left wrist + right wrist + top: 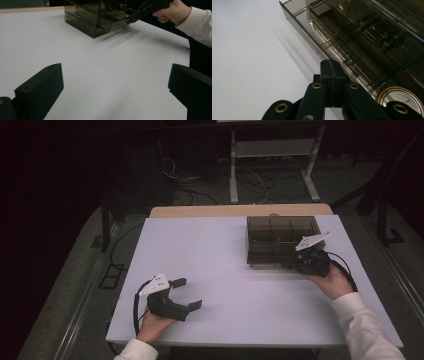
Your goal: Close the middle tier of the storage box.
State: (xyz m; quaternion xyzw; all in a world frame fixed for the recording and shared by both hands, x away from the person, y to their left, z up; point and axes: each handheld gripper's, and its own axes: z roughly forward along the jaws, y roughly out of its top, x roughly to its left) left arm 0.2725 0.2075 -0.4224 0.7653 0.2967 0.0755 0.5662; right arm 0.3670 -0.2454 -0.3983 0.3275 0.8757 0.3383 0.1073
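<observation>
A smoked, see-through plastic drawer box [281, 240] sits on the far right part of a pale desk [225, 270], its long axis running left to right across the desk, its front toward the person. The right gripper [299, 265] is right at that front, near its right end — in the right gripper view the two black jaws are pressed together on the thin front edge of a drawer [312, 37], which looks partly drawn out, with dividers and small dark parts inside; what those parts are is too dim to tell. A round metal disc [402, 98] shows beside the jaws at lower right. The left gripper [187, 293] is held over the near left part of the desk, well apart from the box, jaws spread wide with nothing between them, pointing toward the right. So the right hand [334, 281] is much the nearer one, and any pull on the drawer would likely come straight back toward the person. Beyond the desk the room is dark — floor cables [250, 182] and a white frame's legs [272, 165].
</observation>
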